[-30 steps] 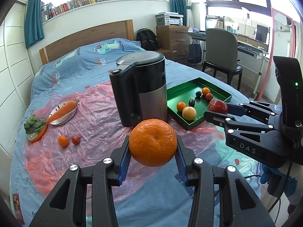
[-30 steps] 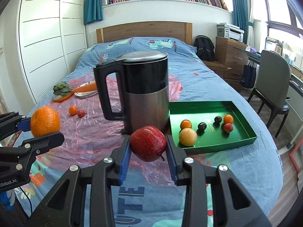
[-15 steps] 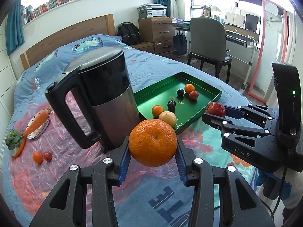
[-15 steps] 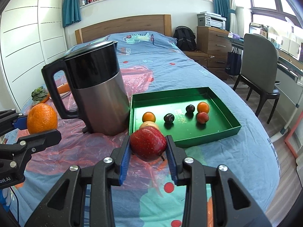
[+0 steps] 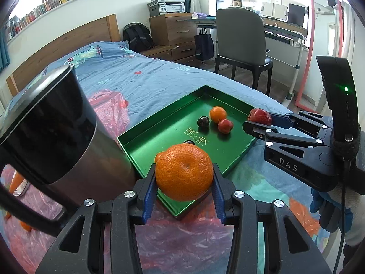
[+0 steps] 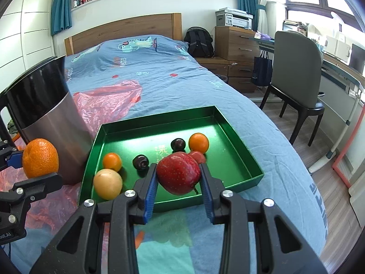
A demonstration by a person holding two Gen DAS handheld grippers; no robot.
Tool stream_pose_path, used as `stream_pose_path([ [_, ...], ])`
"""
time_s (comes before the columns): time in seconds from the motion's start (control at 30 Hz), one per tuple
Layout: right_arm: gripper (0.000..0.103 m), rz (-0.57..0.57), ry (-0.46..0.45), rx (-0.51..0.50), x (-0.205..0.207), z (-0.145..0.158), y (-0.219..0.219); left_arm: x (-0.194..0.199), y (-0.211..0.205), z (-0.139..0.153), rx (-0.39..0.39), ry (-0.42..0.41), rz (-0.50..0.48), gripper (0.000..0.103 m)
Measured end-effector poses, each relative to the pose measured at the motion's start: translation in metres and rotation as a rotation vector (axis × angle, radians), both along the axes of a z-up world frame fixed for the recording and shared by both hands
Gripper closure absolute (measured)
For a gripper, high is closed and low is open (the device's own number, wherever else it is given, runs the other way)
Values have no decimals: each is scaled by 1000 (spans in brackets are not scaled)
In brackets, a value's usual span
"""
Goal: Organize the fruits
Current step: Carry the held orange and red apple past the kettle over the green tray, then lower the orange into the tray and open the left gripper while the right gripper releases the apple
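Now the orange [image 5: 184,171] sits clamped in the left gripper [image 5: 184,178].

- The left wrist view looks forward and down along the left gripper [image 5: 183,175], whose fingers fill the lower frame with an orange [image 5: 183,171] between them, close to the lens.
- It faces the green tray [image 5: 159,134] at centre frame, the kettle [image 5: 45,132] looming at left, the desk chair [image 5: 239,43] at upper right.
- The right wrist view looks down along the right gripper [image 6: 178,175], the red apple [image 6: 178,172] close in.
- It sees the tray [image 6: 239,157] squarely at centre, headboard [image 6: 123,28] above.
- Both share tray, kettle [image 6: 50,118] and bed; each shows the other gripper at its edge: right gripper [image 5: 260,119] at right, left gripper [image 6: 34,159] at lower left.
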State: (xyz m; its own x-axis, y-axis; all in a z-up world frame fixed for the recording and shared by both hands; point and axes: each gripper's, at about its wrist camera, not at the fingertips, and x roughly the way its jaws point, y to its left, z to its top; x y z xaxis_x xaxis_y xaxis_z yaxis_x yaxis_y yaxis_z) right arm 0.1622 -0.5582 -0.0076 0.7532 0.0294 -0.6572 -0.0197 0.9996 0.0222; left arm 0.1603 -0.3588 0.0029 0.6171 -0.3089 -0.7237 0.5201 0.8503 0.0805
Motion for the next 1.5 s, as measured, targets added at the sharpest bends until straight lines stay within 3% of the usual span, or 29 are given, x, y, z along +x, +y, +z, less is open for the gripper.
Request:
stream_pose_path([
  [0.37,84,-67,48,-26,72,-35,-44,89,-45,-30,62,0,65,65],
  [0.67,84,-83,94,-40,103,-63,-56,147,-61,-72,99,121,157,65],
  [1.1,83,-79,146,-72,116,-88,-56,166,-64,-103,166,207,192,65],
  [1.5,82,-78,154,-79,116,-89,-54,164,-66,-99,170,193,185,64],
])
